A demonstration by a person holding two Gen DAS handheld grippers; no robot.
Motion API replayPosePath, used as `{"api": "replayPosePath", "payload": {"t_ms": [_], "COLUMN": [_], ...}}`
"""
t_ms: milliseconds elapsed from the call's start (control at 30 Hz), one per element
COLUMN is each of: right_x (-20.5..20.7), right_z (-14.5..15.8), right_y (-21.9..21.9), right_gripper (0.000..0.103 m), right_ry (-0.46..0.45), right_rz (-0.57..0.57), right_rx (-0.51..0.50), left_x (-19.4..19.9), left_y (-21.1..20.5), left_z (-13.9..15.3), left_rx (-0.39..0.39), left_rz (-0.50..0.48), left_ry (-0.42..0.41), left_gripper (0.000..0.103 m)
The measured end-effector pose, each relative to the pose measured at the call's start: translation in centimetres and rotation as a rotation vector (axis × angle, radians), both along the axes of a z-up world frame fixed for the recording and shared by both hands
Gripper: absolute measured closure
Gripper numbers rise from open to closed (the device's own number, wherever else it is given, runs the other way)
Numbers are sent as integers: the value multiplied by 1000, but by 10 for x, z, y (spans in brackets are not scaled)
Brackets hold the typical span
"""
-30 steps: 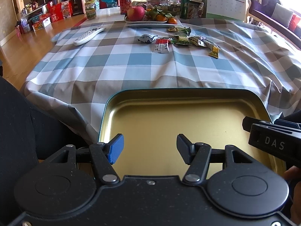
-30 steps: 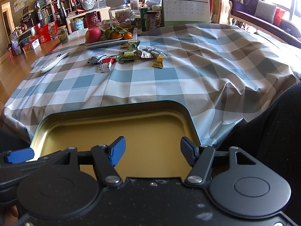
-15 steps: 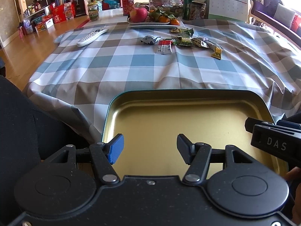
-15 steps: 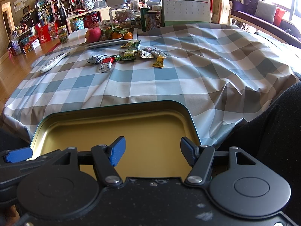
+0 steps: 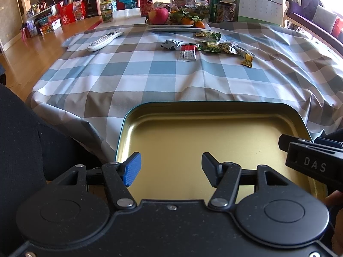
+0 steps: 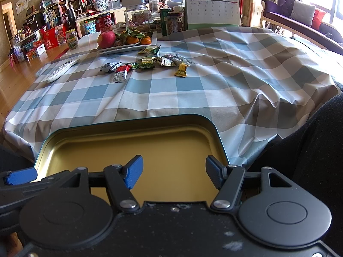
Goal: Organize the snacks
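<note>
Snack packets (image 5: 211, 48) far across table; both tools (image 5: 169, 169) (image 6: 172, 172) open over tin (image 5: 214, 115).

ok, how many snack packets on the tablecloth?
7, all clustered mid-cloth near the fruit plate: white-blue packet leftmost, red-white packet, green pea packet, patterned packet, silver packet, yellow packet at right, crumpled green packet by the plate. Overlaps may hide more.

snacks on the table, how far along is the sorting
Barely started. Done: the gold tin sits ready at the near table edge, with nothing in it. In hand: nothing; the left gripper and right gripper are both open over the tin. Left: every snack packet lies scattered on the checked cloth near the fruit plate, waiting to be moved.
</note>
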State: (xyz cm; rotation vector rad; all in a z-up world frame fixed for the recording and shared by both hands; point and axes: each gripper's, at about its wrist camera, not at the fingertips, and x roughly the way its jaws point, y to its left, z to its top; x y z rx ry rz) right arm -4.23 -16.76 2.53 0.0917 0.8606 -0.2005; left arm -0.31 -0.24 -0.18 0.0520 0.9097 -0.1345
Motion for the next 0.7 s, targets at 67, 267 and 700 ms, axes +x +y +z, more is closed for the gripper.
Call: {"api": "replayPosePath", "payload": {"t_ms": [67,267,700], "right_x": [0,0,1], "right_z": [0,-1,-2], "right_y": [0,1,-2], "right_gripper": [36,36,38], "right_ry": [0,3,41], "right_rz": [0,8,15], "right_rx": [0,-1,36], "left_x": [-1,-4,14], "left_y": [0,-1,22], "left_z": [0,5,14], "left_rx": [-6,-22,-131], "left_rz": [-5,-26,79], "left_ry": [-3,-13,62], "left_gripper": [39,39,39]}}
